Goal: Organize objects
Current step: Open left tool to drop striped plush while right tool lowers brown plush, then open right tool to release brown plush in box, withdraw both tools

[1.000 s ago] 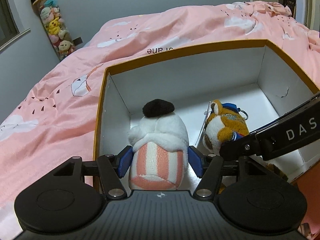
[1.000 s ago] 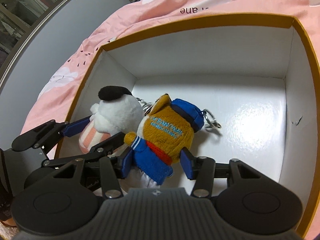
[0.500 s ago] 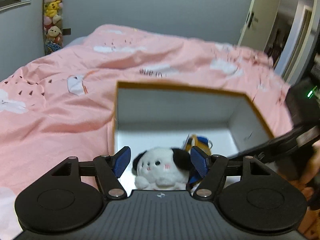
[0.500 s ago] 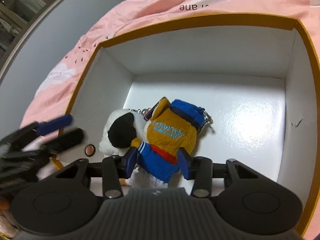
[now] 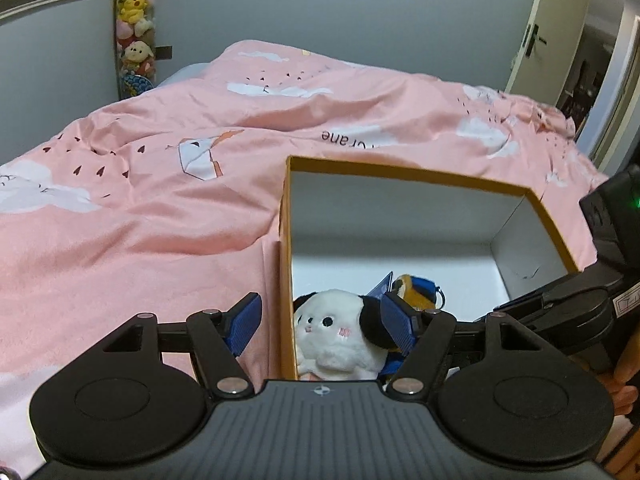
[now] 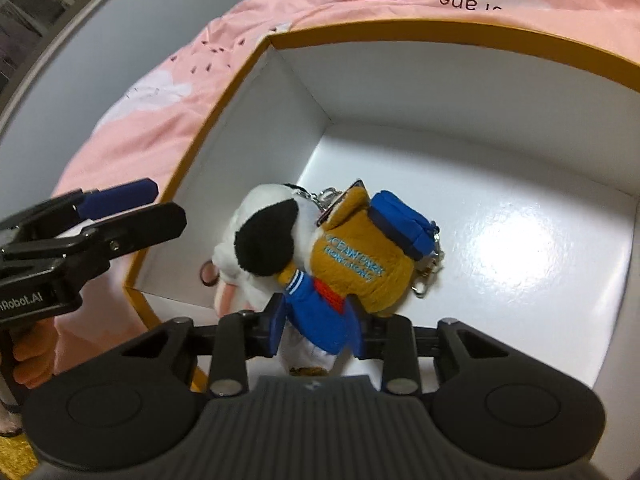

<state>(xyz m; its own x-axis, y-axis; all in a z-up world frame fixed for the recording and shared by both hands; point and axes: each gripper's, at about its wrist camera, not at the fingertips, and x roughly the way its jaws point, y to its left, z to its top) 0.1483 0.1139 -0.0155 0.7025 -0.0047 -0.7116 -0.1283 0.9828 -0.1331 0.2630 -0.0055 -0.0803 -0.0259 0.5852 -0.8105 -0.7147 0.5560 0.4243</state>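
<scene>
box (image 6: 224, 104) right half free, plushes (image 6: 280, 240) crowd left

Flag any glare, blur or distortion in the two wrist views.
Right wrist: strong glare patch on the glossy white floor of the orange-rimmed cardboard box; fisheye bends its rim; the brown plush toy in a blue jacket is sharp. Left wrist: dim, even room light, pink printed bedspread slightly soft, door frame bowed at the edge.

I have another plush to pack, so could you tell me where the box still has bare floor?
The box floor is bare along the far wall and the right-hand wall, as the right wrist view shows it. The near left corner is crowded: the white plush and the brown Ocean Park plush lie touching there, with the right gripper closing around the brown one.
</scene>
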